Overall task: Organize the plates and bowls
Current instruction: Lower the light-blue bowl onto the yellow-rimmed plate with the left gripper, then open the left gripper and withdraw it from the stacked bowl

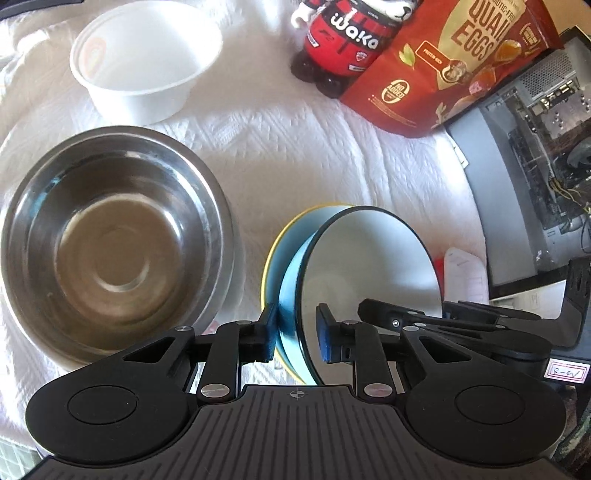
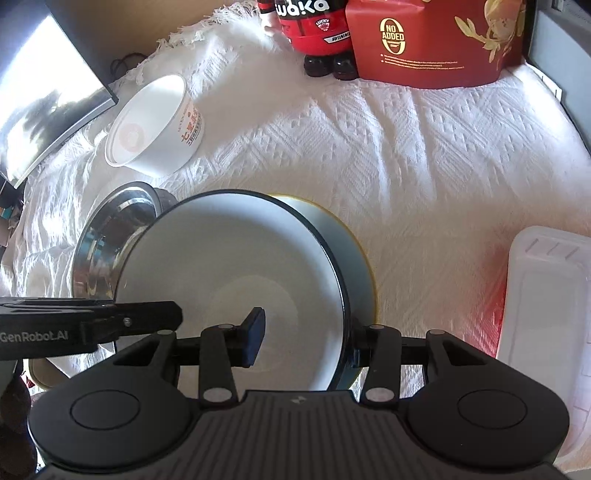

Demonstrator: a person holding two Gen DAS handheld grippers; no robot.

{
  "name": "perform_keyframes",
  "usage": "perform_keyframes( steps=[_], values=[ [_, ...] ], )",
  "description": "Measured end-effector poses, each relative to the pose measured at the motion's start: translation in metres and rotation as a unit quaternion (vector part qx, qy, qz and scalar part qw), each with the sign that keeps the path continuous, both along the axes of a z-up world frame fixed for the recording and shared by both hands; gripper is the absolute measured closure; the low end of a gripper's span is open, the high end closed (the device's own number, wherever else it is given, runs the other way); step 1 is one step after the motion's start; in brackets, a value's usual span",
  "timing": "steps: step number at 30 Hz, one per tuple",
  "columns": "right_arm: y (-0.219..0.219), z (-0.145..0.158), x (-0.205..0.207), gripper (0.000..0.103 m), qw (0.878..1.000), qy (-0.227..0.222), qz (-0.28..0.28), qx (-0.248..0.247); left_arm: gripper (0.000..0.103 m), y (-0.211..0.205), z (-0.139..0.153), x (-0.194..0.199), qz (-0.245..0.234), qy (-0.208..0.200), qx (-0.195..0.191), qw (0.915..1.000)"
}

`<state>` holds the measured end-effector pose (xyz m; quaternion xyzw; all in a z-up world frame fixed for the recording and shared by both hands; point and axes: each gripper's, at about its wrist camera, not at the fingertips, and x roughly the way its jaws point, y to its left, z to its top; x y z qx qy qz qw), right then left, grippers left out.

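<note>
A light blue bowl with a dark rim (image 1: 373,258) (image 2: 229,266) sits nested in a yellow-rimmed bowl (image 1: 271,254) (image 2: 354,229) on the white cloth. My left gripper (image 1: 297,332) is open with its jaws astride the bowl's left wall, one pad outside and one inside, with a gap. My right gripper (image 2: 306,339) is open astride the bowl's right wall, its left pad (image 2: 255,332) inside the bowl. A steel bowl (image 1: 110,240) (image 2: 110,236) stands to the left. A white paper bowl (image 1: 144,62) (image 2: 155,125) stands farther back.
A red Waka figurine (image 1: 343,40) (image 2: 317,33) and a red quail egg bag (image 1: 454,62) (image 2: 436,40) stand at the back. A clear plastic lid or box (image 2: 546,295) lies at the right. A computer case (image 1: 535,166) stands beyond the cloth's right edge.
</note>
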<state>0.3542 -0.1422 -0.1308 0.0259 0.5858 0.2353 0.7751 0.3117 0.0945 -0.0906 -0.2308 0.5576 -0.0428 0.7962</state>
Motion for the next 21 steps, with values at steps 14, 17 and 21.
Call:
perform_keyframes(
  steps=[14, 17, 21],
  values=[
    [-0.010, 0.030, -0.008, 0.055, 0.996, -0.082, -0.017, -0.019, 0.082, -0.003, 0.024, 0.017, -0.035, -0.041, 0.063, 0.9966],
    [-0.019, 0.039, -0.017, 0.050, 0.990, -0.136, -0.038, -0.013, 0.082, -0.009, 0.022, 0.027, -0.054, -0.041, 0.064, 0.9957],
    [-0.032, 0.038, -0.019, 0.044, 0.989, -0.136, -0.049, -0.013, 0.082, -0.024, 0.019, 0.039, -0.076, -0.046, 0.119, 0.9890]
  ],
)
